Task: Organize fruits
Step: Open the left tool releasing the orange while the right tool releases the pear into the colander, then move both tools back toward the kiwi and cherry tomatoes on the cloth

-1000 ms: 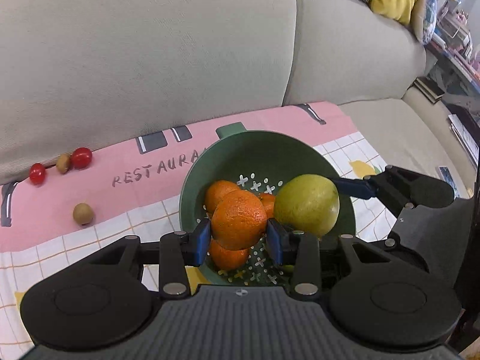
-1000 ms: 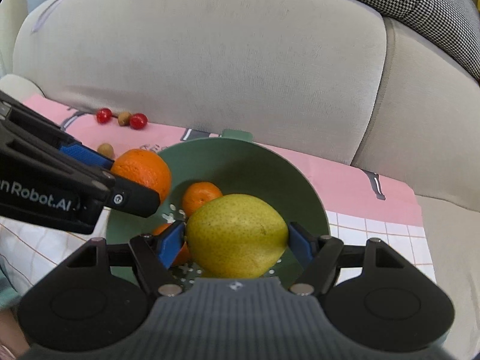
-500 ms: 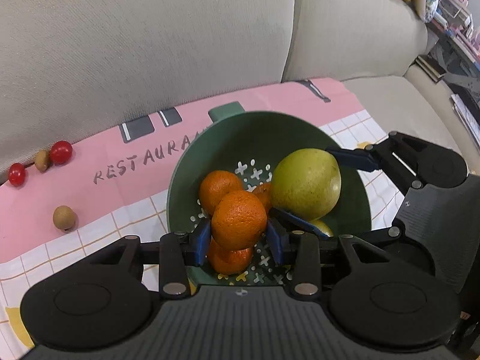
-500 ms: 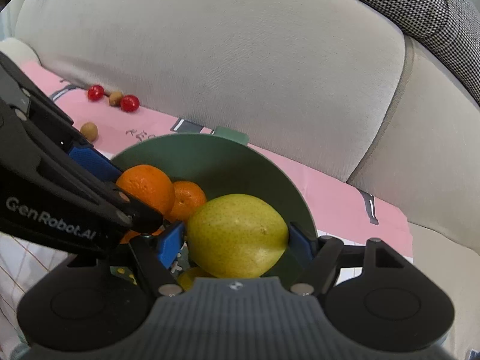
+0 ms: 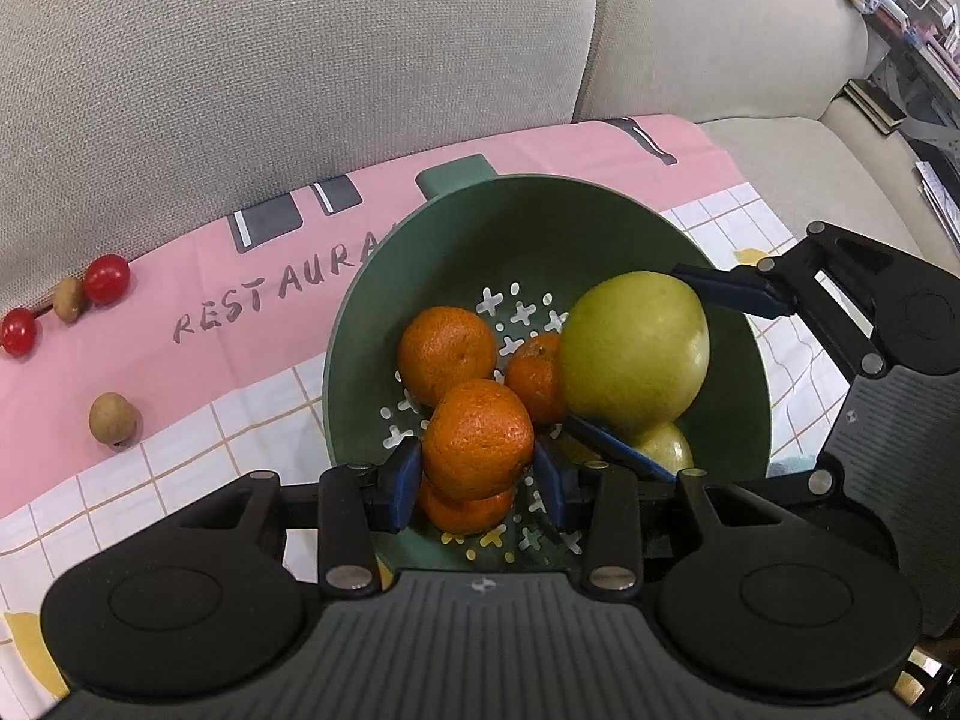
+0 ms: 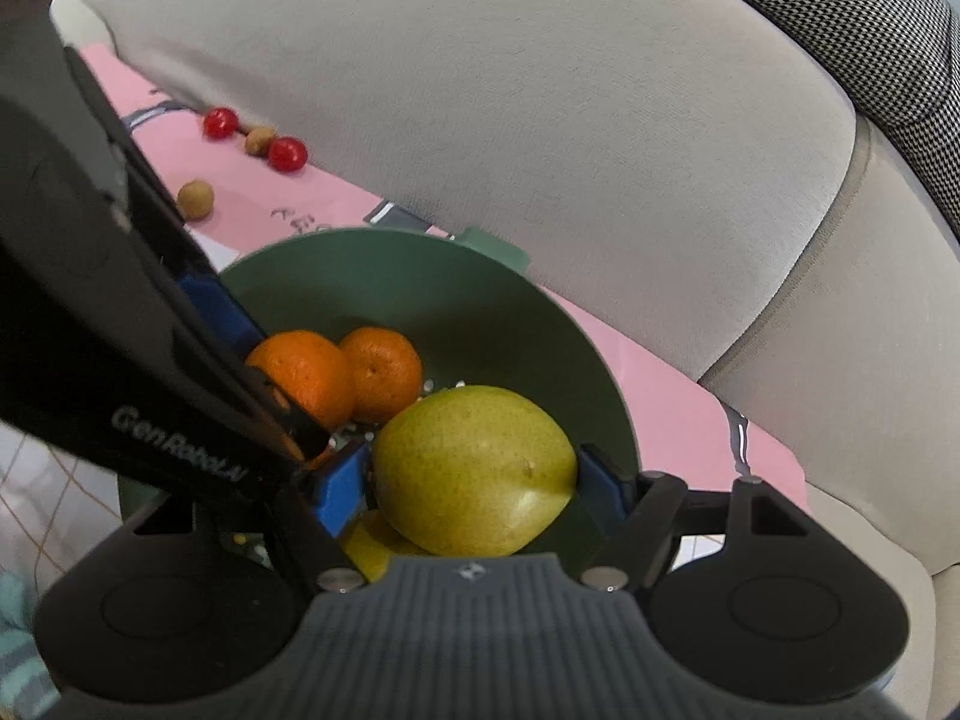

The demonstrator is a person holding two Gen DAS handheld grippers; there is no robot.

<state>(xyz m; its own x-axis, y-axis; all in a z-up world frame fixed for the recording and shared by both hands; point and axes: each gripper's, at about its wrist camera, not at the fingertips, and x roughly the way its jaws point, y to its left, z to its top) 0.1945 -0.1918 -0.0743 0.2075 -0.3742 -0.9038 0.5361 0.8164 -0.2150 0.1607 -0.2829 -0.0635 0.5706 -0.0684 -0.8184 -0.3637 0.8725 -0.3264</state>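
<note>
A green colander bowl (image 5: 528,222) (image 6: 420,288) sits on a pink and white cloth (image 5: 240,324). My left gripper (image 5: 477,471) is shut on an orange (image 5: 478,438) low inside the bowl, above other oranges (image 5: 447,354). My right gripper (image 6: 474,486) is shut on a green pear (image 6: 474,468) (image 5: 636,354) inside the bowl, over a second yellow-green fruit (image 5: 663,450). The held orange shows in the right wrist view (image 6: 300,372) behind the left gripper's finger.
Two red cherry tomatoes (image 5: 107,279) (image 5: 18,330) and two small brown fruits (image 5: 114,418) (image 5: 66,298) lie on the cloth to the left. The beige sofa back (image 5: 300,60) rises right behind the bowl. Books (image 5: 873,102) lie at far right.
Both grippers have moved down into the bowl with their fruits. The orange and the pear now sit lower, close to the fruits in the bowl.
</note>
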